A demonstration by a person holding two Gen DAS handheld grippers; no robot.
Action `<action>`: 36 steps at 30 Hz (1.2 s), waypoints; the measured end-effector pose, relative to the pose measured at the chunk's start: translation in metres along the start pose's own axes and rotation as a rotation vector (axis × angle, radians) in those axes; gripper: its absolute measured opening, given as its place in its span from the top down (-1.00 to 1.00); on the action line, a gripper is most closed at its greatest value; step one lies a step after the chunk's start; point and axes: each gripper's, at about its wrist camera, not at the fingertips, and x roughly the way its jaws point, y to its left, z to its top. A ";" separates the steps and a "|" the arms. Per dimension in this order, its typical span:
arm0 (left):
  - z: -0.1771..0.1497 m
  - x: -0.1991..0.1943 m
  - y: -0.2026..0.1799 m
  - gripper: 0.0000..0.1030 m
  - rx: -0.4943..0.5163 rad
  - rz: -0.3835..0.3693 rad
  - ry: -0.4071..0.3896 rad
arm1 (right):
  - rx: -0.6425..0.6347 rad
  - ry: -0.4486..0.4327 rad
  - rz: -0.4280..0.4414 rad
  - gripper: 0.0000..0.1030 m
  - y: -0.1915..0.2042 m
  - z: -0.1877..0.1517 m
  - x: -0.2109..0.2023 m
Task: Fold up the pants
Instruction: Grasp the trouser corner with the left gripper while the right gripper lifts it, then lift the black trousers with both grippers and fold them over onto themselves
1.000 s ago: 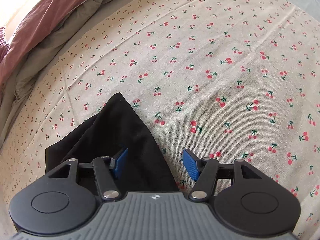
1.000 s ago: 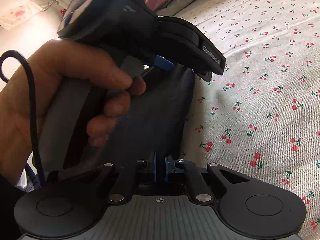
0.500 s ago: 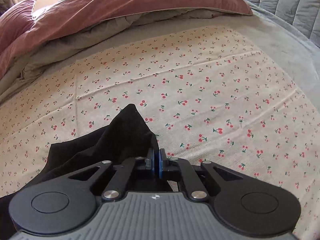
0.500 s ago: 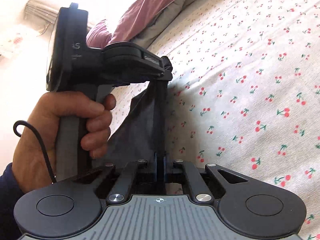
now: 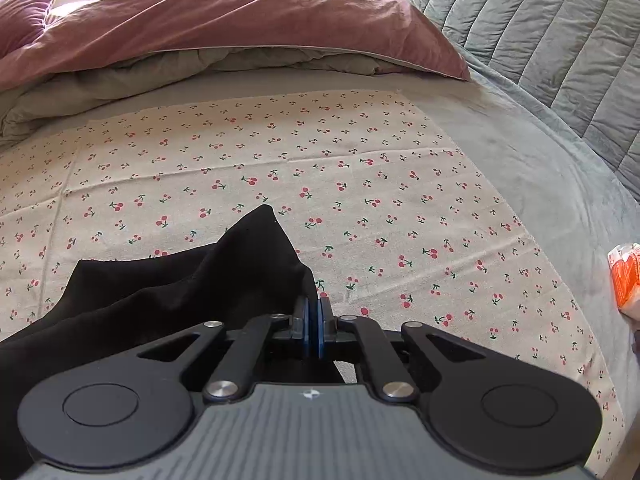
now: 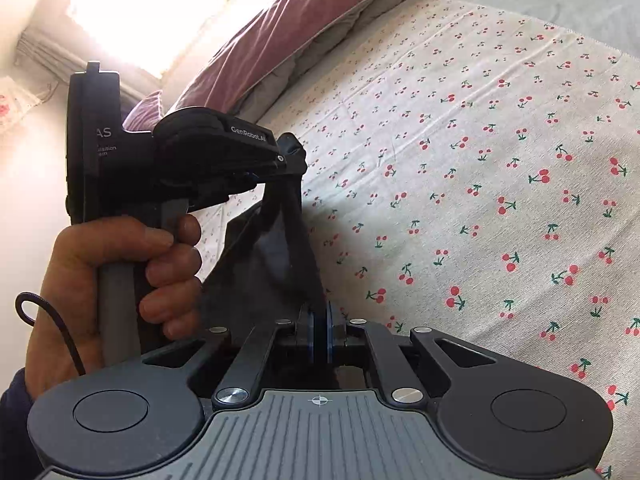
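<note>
Pants of soft black cloth (image 5: 168, 292) hang between my two tools, lifted above the cream bedsheet printed with small red cherries (image 5: 360, 184), and that sheet is my landmark for everything else. Along the sheet's far edge lies a bunched dusty-pink duvet with a grey underside (image 5: 224, 28), and beyond the sheet's right edge a grey quilted padded panel (image 5: 560, 40) rises past a strip of plain grey cover. An orange-and-white packet (image 5: 624, 276) sits just off the sheet's right edge, partly cut off by the frame.

Above the sheet, my left gripper (image 5: 313, 330) has its blue pads (image 5: 306, 328) pressed together on a fold of the pants, with a peak of cloth standing up just ahead of them. My right gripper (image 6: 321, 334) is likewise pinched fully closed on the cloth, which stretches taut from it up to the left gripper (image 6: 286, 162). My left hand (image 6: 120, 276) wraps the grey handle of that tool, a thin black cable looping beside the wrist.
</note>
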 end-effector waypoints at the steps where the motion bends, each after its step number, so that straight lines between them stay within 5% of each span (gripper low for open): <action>1: 0.000 -0.001 0.004 0.93 -0.011 -0.009 -0.003 | -0.035 -0.004 -0.014 0.89 0.005 -0.002 0.003; 10: 0.005 -0.059 0.055 0.93 -0.021 -0.086 -0.092 | -0.267 -0.102 0.057 0.89 0.061 -0.023 -0.011; 19: -0.007 -0.140 0.171 0.93 -0.172 -0.141 -0.199 | -0.454 -0.151 0.239 0.89 0.146 -0.051 0.005; 30: -0.087 -0.172 0.303 0.93 -0.455 -0.163 -0.315 | -0.668 0.008 0.318 0.89 0.245 -0.122 0.079; 36: -0.100 -0.171 0.334 0.93 -0.427 -0.107 -0.285 | -0.713 0.083 0.327 0.89 0.273 -0.147 0.123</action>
